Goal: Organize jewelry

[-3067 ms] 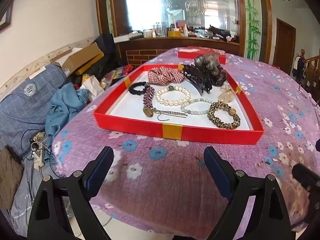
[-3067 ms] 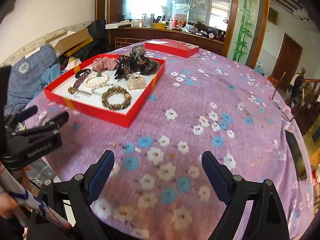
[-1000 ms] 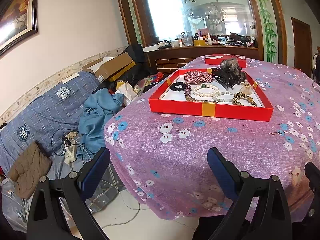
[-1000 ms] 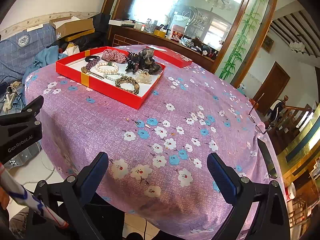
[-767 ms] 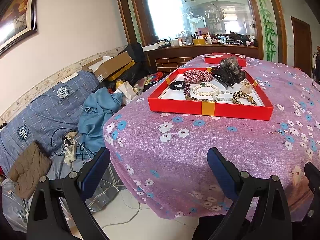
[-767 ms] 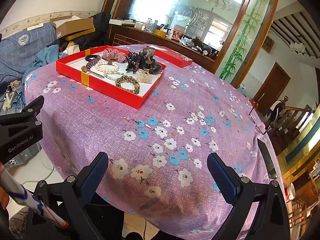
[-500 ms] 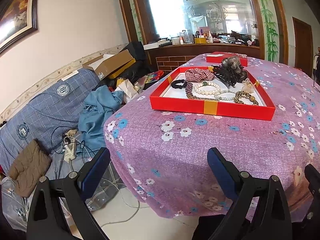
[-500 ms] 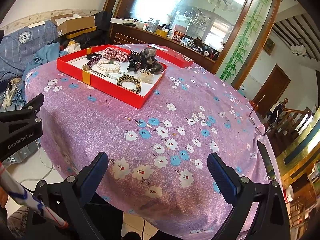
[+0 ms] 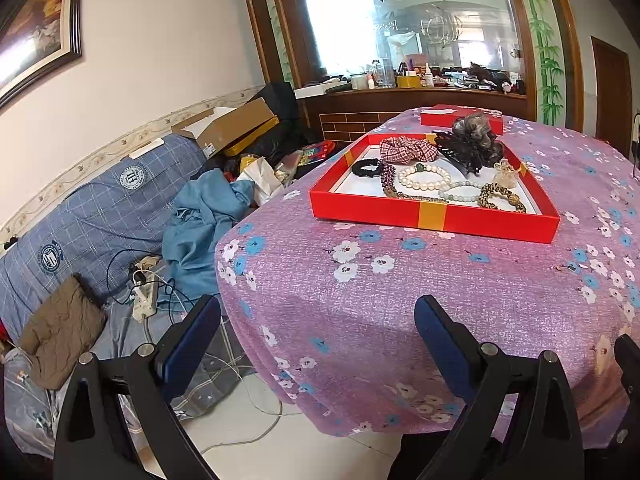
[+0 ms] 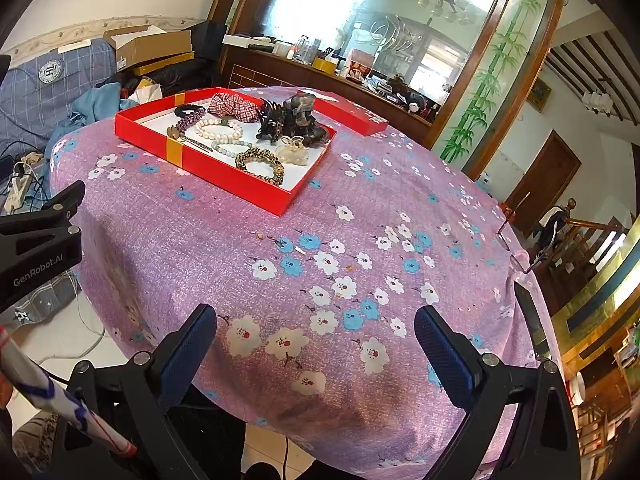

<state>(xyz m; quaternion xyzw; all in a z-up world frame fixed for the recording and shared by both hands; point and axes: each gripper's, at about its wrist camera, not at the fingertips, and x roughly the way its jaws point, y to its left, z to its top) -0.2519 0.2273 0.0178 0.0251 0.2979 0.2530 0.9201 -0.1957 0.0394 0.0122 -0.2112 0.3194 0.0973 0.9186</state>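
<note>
A red tray (image 9: 436,216) (image 10: 224,170) stands on the purple flowered tablecloth (image 9: 400,280) (image 10: 360,240). In it lie a pearl bracelet (image 9: 424,178) (image 10: 218,129), a gold-and-black bracelet (image 9: 502,197) (image 10: 260,164), a plaid scrunchie (image 9: 404,148) (image 10: 236,107), a black hair tie (image 9: 366,168) and dark hair claws (image 9: 468,148) (image 10: 292,118). My left gripper (image 9: 318,330) is open and empty, back from the table's near edge. My right gripper (image 10: 316,338) is open and empty over the table's near edge. The left gripper shows at the left of the right wrist view (image 10: 40,240).
A red lid (image 9: 460,118) (image 10: 352,114) lies behind the tray. A blue sofa (image 9: 80,216) with clothes, cables and cardboard boxes (image 9: 228,124) stands left of the table. A wooden counter and a mirror are behind. A dark phone (image 10: 532,316) lies at the table's right edge.
Both grippers have pulled back from the tray and the table since three seconds ago. Over the last second the views shift only slightly. Both stay open and empty.
</note>
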